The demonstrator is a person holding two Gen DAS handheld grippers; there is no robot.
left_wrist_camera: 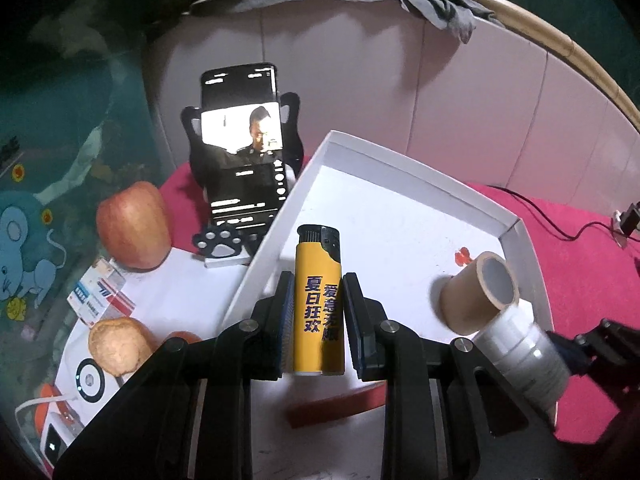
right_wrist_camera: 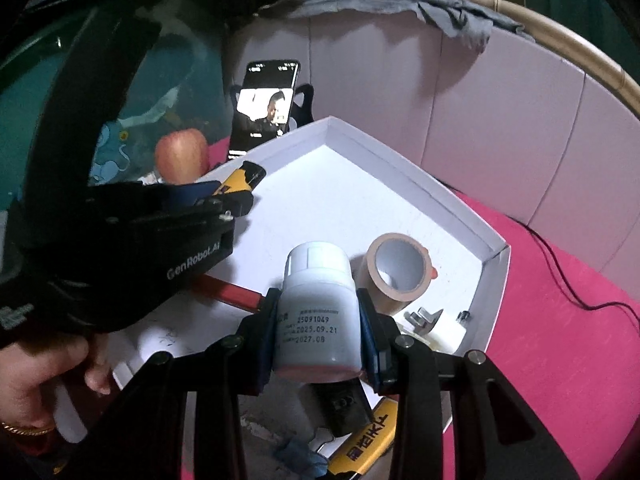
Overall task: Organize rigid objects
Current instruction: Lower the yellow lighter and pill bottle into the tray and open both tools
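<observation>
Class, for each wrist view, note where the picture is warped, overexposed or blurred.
Left wrist: the fisheye bends the bamboo rim into an arc, the phone screen blows out white, and the white bottle blurs. Right wrist: corners go black, and the hand is soft.

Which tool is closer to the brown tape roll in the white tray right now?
Right. The right tool, gripping the white bottle, sits just beside the tape roll. The left tool, holding the yellow lighter, is farther off across the tray.
</observation>
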